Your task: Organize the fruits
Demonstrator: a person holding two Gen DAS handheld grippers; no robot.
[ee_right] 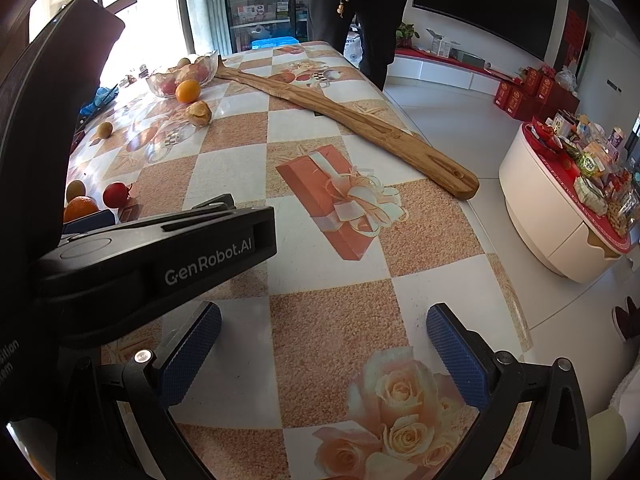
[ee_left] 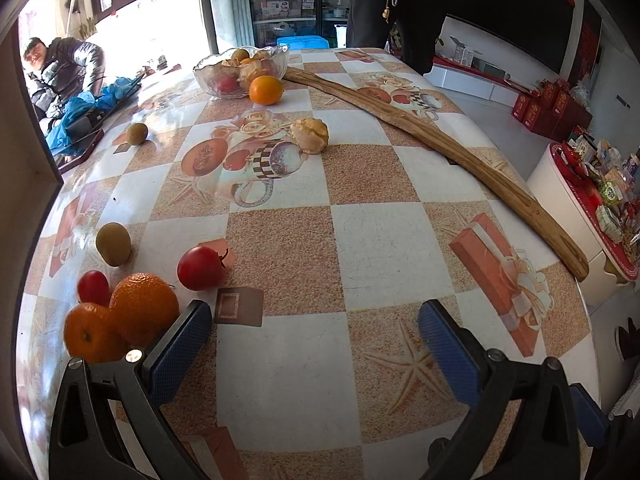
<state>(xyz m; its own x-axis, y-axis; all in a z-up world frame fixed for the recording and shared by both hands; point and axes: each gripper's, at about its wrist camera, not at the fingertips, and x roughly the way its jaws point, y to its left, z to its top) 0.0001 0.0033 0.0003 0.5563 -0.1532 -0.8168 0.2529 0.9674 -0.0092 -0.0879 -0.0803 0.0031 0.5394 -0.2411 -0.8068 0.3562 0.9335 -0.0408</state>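
Fruit scattered: oranges (ee_left: 140, 308), tomato (ee_left: 200, 268), kiwi (ee_left: 113, 244) near left; bowl (ee_left: 240, 70) far left, partly filled. My left gripper (ee_left: 316, 332) and right gripper (ee_right: 324, 332) both gape wide, empty. Fruit looks round, light, rolls easily; the tomato probably bruises, so I'd pinch across the widest part, gently. Left view shows the near fruit cluster clearly; right view has it mostly hidden behind my left gripper's body, but shows the table (ee_right: 460, 240) right edge.

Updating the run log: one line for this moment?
left hand-held gripper open, empty | right hand-held gripper open, empty | glass bowl part-filled | loose fruit on table
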